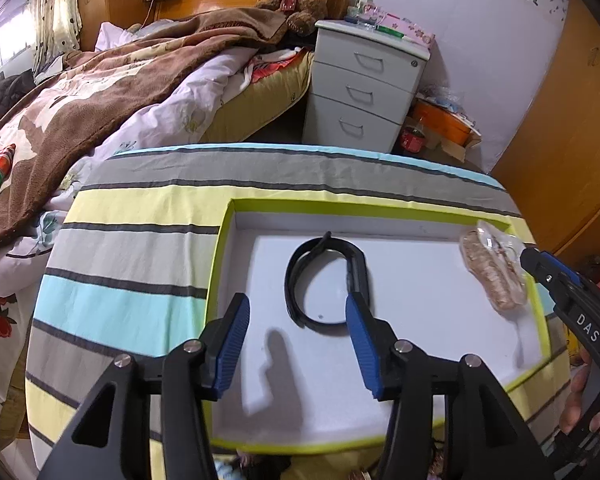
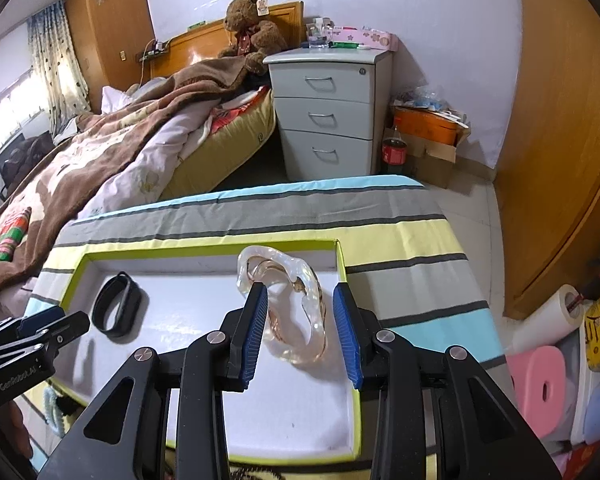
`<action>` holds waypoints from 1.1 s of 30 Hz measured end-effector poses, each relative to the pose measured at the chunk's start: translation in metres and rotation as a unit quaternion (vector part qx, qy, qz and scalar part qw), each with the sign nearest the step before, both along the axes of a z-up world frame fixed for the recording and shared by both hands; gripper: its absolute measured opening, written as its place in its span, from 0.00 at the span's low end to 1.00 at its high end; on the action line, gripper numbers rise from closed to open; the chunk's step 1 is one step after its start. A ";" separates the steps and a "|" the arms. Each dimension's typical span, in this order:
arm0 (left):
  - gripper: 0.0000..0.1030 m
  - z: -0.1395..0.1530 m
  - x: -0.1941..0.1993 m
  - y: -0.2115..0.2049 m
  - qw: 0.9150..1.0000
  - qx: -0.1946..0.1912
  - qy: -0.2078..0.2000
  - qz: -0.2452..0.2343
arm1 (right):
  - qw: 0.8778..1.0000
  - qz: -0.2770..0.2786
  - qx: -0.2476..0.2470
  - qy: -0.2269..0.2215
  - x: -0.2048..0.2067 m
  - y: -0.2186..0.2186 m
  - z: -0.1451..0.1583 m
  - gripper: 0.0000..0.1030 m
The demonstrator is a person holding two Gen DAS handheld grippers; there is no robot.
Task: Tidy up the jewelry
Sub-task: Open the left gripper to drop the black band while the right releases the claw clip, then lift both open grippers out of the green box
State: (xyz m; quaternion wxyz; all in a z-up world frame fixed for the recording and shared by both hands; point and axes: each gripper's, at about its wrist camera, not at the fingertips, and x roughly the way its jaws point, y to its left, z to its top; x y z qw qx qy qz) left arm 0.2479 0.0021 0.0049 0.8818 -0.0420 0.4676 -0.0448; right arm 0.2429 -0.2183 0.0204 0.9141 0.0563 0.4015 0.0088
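Note:
A shallow white tray with a lime-green rim (image 1: 226, 240) (image 2: 342, 264) lies on a striped cloth. A black wristband (image 1: 324, 284) (image 2: 116, 310) lies in the tray's middle. My left gripper (image 1: 298, 312) is open just in front of it, right finger beside the band. A clear plastic bag holding a rose-gold chain (image 2: 288, 304) (image 1: 494, 272) lies at the tray's right side. My right gripper (image 2: 300, 312) is open, its fingers on either side of the bag; whether they touch it I cannot tell.
The striped cloth (image 1: 140, 240) covers a small table. A bed with a brown blanket (image 1: 80, 92) lies to the left. A grey three-drawer cabinet (image 2: 328, 112) stands behind. Wooden doors (image 2: 560, 120), a paper roll and foam pieces (image 2: 540, 384) are on the right.

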 end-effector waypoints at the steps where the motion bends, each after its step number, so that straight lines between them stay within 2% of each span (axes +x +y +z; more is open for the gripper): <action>1: 0.52 0.002 -0.003 0.000 1.000 -0.001 -0.003 -0.001 | 1.000 -0.001 0.001 -0.003 -0.004 0.000 0.002 0.34; 10: 0.55 0.022 -0.044 0.005 1.000 -0.001 -0.026 0.000 | 1.000 0.002 0.017 -0.026 -0.041 0.001 0.015 0.34; 19: 0.55 0.027 -0.089 0.015 0.999 -0.002 -0.040 0.006 | 0.998 0.012 0.023 -0.053 -0.086 0.010 0.026 0.34; 27: 0.55 0.023 -0.126 0.031 0.998 0.006 -0.055 0.013 | 0.998 0.036 0.022 -0.048 -0.121 0.025 0.012 0.34; 33: 0.55 0.016 -0.148 0.049 0.998 -0.007 -0.064 0.017 | 0.997 0.063 0.022 -0.035 -0.137 0.042 -0.008 0.34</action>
